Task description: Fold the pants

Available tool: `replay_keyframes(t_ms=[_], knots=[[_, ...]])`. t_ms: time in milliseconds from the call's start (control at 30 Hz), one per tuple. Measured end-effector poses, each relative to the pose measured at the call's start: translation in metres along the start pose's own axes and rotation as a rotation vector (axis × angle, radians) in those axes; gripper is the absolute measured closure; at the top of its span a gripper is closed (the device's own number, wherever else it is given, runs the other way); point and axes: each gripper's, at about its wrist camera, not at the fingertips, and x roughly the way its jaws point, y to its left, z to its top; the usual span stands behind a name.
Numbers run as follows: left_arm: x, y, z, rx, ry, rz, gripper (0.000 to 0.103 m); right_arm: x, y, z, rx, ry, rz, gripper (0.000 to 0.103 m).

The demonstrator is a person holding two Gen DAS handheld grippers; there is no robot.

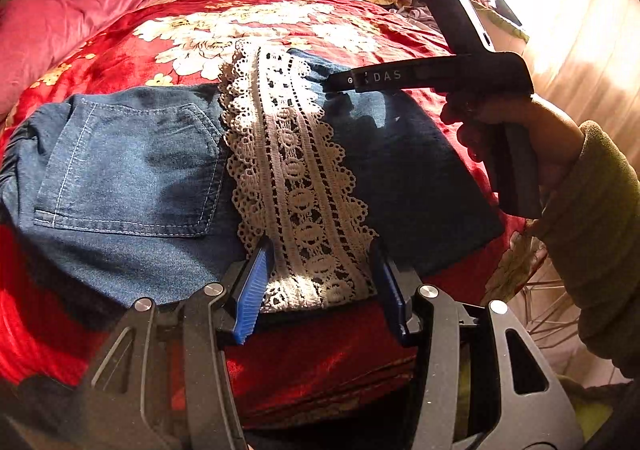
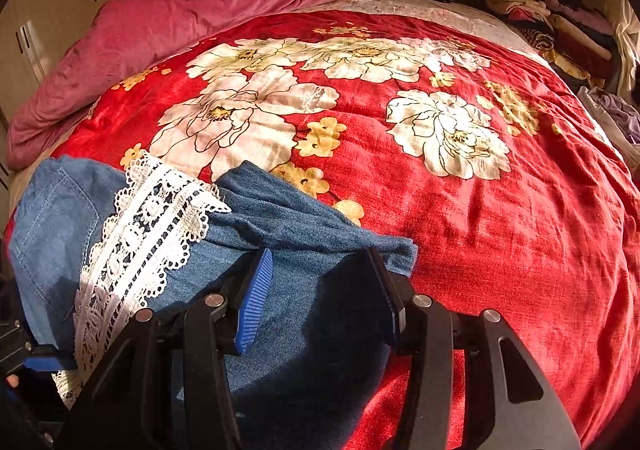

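Denim, soft and mid-blue, makes up the pants [image 1: 132, 170], which lie folded on the bed's red plush blanket [image 2: 500, 234] printed with large cream peonies. A stitched patch pocket [image 1: 128, 166] with pale thread faces up on the left part. A wide band of cream crochet lace [image 1: 296, 178], scalloped at both edges and pierced with round motifs, runs across the denim towards the near edge of the bed.

The left tool [image 1: 320, 278] rests with its 2 ribbed blue pads spread apart, 1 on each side of the lace end, gripping nothing. The right tool [image 2: 320, 290] is likewise released, its jaws parted over a darker, rumpled fold of denim whose corner bunches just beyond the fingertips.

A crumpled pink quilt [image 2: 160, 34] lies along the far left of the bed, and a stack of folded clothes [image 2: 540, 14] sits at the far right.
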Motion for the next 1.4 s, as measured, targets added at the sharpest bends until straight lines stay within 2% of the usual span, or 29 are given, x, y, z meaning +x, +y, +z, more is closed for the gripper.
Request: replay_keyframes(t_ms=[67, 100, 133, 200, 267, 433, 667, 1200, 1233, 1267, 1400], knots=[[-0.001, 0.001, 0.0, -0.006, -0.005, 0.002, 0.057, -0.009, 0.001, -0.001, 0.012, -0.02, 0.021, 0.044], [-0.002, 0.002, 0.0, -0.012, -0.008, 0.007, 0.05, -0.016, 0.002, -0.002, 0.023, -0.038, 0.03, 0.042], [-0.003, 0.003, 0.0, -0.019, -0.01, 0.008, 0.049, -0.024, 0.004, -0.003, 0.028, -0.054, 0.031, 0.041], [-0.007, 0.006, 0.001, -0.031, -0.02, 0.008, 0.049, -0.037, 0.008, -0.006, 0.024, -0.081, 0.029, 0.038], [-0.014, 0.005, 0.001, -0.025, -0.038, 0.015, 0.049, -0.05, 0.01, -0.011, 0.031, -0.107, 0.025, 0.029], [-0.029, 0.01, 0.002, -0.025, -0.071, 0.037, 0.047, -0.076, 0.012, -0.023, 0.049, -0.145, 0.036, 0.029], [-0.047, 0.025, 0.002, -0.054, -0.098, 0.096, 0.039, -0.095, 0.023, -0.032, 0.043, -0.16, 0.065, 0.029], [-0.077, 0.068, -0.006, -0.173, -0.141, 0.164, 0.023, -0.099, 0.085, 0.009, -0.112, -0.185, 0.131, 0.028], [-0.078, 0.071, -0.007, -0.182, -0.143, 0.168, 0.022, -0.097, 0.09, 0.011, -0.122, -0.181, 0.135, 0.024], [-0.08, 0.074, -0.008, -0.189, -0.145, 0.169, 0.021, -0.095, 0.095, 0.014, -0.132, -0.177, 0.133, 0.004], [-0.085, 0.085, -0.012, -0.218, -0.151, 0.175, 0.019, -0.09, 0.113, 0.022, -0.169, -0.179, 0.154, 0.005]])
